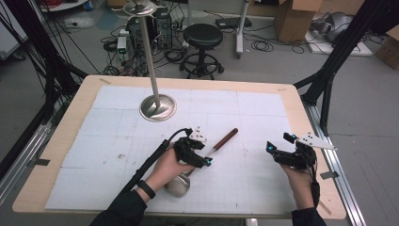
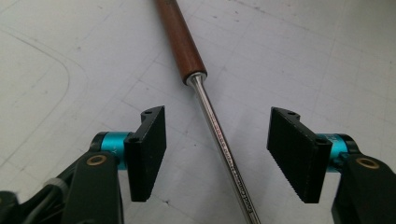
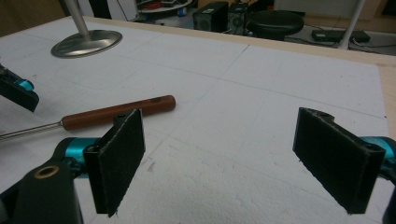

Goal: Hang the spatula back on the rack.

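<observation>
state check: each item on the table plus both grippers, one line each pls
ladle: lying flat on the mat, bowl near the person's left hand, wooden handle pointing away, not gripped
left gripper: open, jaws on either side of the ladle's metal shaft, not touching it
right gripper: open, empty, over bare mat
metal stand: upright, round base on the mat

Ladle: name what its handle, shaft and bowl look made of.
Handle: likely wood, reddish-brown with a smooth satin sheen. Shaft: metal, probably polished steel, with bright reflections. Bowl: metal too, with a duller brushed shine.
</observation>
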